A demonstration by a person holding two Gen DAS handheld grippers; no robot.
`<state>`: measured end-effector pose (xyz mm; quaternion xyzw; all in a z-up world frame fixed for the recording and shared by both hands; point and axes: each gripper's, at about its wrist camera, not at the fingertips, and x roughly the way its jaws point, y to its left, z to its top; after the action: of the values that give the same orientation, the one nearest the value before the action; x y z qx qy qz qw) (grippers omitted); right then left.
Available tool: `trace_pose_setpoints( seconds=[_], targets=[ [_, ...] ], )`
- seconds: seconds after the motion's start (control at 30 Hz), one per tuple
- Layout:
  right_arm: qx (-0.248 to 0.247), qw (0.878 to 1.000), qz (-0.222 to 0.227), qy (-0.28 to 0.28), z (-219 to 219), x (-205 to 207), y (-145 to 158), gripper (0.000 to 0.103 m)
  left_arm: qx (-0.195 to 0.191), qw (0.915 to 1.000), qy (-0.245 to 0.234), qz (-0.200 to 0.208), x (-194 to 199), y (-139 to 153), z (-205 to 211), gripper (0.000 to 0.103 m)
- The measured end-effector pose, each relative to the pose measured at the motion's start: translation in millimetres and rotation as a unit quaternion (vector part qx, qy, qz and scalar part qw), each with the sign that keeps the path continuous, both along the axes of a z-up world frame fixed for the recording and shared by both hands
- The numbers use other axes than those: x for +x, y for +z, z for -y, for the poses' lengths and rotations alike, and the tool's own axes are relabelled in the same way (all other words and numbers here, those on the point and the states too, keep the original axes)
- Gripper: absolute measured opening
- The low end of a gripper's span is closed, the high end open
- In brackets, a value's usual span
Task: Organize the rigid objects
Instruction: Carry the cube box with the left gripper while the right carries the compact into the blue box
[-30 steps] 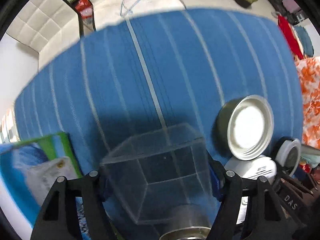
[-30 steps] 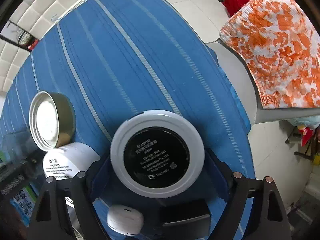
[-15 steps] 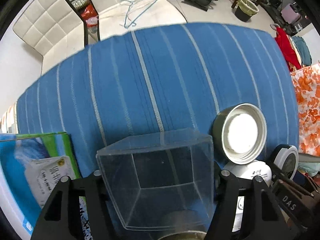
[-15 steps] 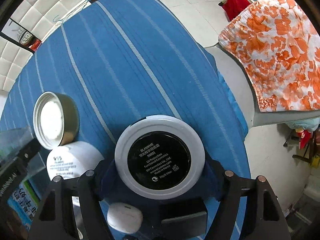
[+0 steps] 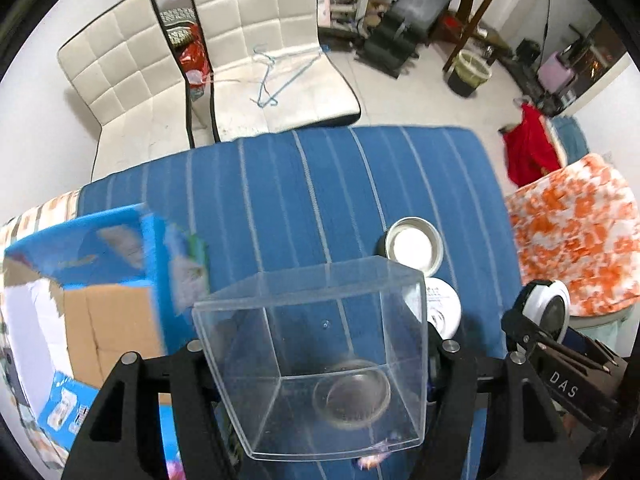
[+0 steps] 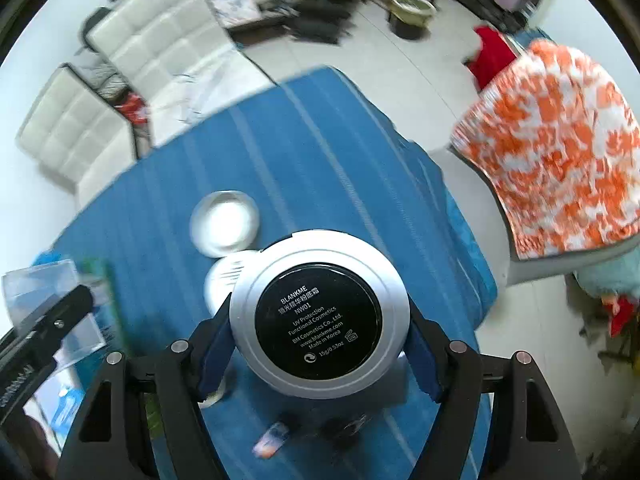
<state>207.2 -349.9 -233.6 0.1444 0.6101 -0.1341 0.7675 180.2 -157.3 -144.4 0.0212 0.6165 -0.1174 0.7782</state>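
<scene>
The left gripper [image 5: 316,354] grips a clear square plastic box [image 5: 316,352] above the blue striped tablecloth [image 5: 320,184]; a round silver tin [image 5: 414,245] sits beyond the box.

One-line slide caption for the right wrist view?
Right gripper clamps a round cosmetics compact, label side to camera, above the blue striped tablecloth.

Clear plastic box [image 5: 316,356]: square, transparent, open mouth toward camera, tilted, held off striped blue cloth between black fingers.

Round compact [image 6: 319,317]: silver-white rim, black label disc with white print facing camera, held off cloth between blue pads.

Metal lid [image 5: 414,245]: round, white inside facing up, lying on cloth.

White round jar [image 5: 440,312]: printed top, on cloth just beside metal lid, partly hidden behind box.
</scene>
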Motion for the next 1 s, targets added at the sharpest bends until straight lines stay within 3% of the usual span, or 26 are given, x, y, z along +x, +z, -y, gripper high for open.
trace_pose_setpoints(
  seconds=[0.23, 0.47, 0.67, 0.8, 1.0],
  targets=[
    [0.03, 0.996, 0.052, 0.069, -112.3, -13.1, 54.0, 0.077, -0.02, 0.9991, 0.023, 0.029, 42.7, 24.4, -61.6, 0.064],
    [0.06, 0.988, 0.053, 0.135, -237.2, 13.1, 53.3, 0.077, -0.012, 0.9953, 0.086, 0.043, 65.4, 31.0, -145.0, 0.064],
    [0.042, 0.983, 0.014, 0.179, -337.9, 49.1, 8.0, 0.077, 0.005, 0.9906, 0.133, 0.029, 72.9, 10.1, -225.8, 0.064],
    [0.023, 0.982, -0.036, 0.183, -364.0, 82.5, -49.3, 0.077, 0.016, 0.9889, 0.148, 0.002, 80.9, -22.0, -261.6, 0.064],
    [-0.002, 0.981, -0.083, 0.176, -375.6, 110.2, -112.5, 0.077, 0.026, 0.9895, 0.139, -0.031, 109.6, -66.6, -274.9, 0.064]
  ],
)
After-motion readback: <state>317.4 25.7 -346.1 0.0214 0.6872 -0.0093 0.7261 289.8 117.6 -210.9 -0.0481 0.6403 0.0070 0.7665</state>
